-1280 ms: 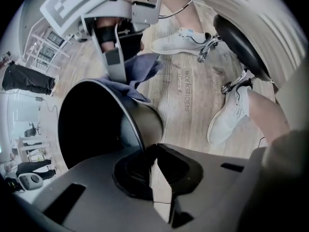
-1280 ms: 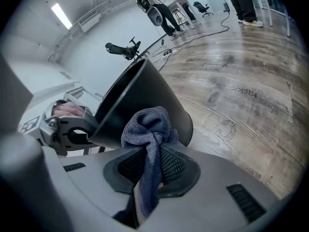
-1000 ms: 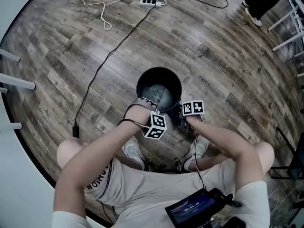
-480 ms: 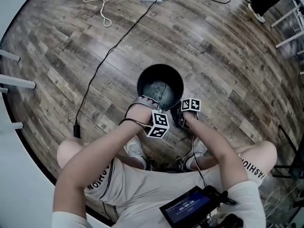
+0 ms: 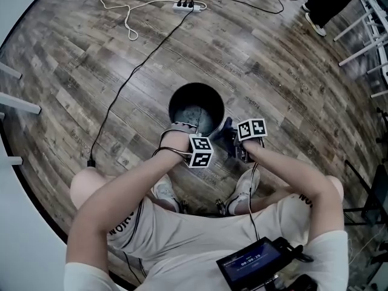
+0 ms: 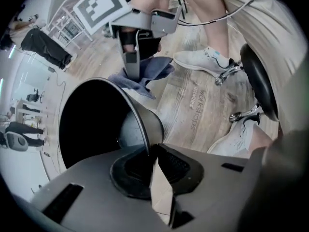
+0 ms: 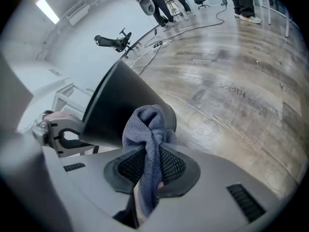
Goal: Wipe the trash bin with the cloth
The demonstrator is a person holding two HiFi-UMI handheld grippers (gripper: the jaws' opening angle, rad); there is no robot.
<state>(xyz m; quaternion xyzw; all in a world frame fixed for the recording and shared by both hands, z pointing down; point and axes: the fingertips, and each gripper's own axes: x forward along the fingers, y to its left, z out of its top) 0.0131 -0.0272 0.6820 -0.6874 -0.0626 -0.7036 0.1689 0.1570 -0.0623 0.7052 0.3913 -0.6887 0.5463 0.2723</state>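
"workshops" is printed on the wood floor (image 6: pixel 175 109). The left claw (image 6: pixel 150 153) pinches the rim of the black trash bin (image 6: pixel 136 124), its jaws just easing apart. The right claw (image 7: pixel 152 156) is clamped on the blue-grey cloth (image 7: pixel 147 124), just beside the bin's outer wall.

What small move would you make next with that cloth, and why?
Probably bring the right claw in until the cloth presses on the outer wall of the trash bin. The cloth is clamped in that claw but seems to hang beside the wall, not against it. The left claw, whose jaws have just been opening slightly, has the rim between them.
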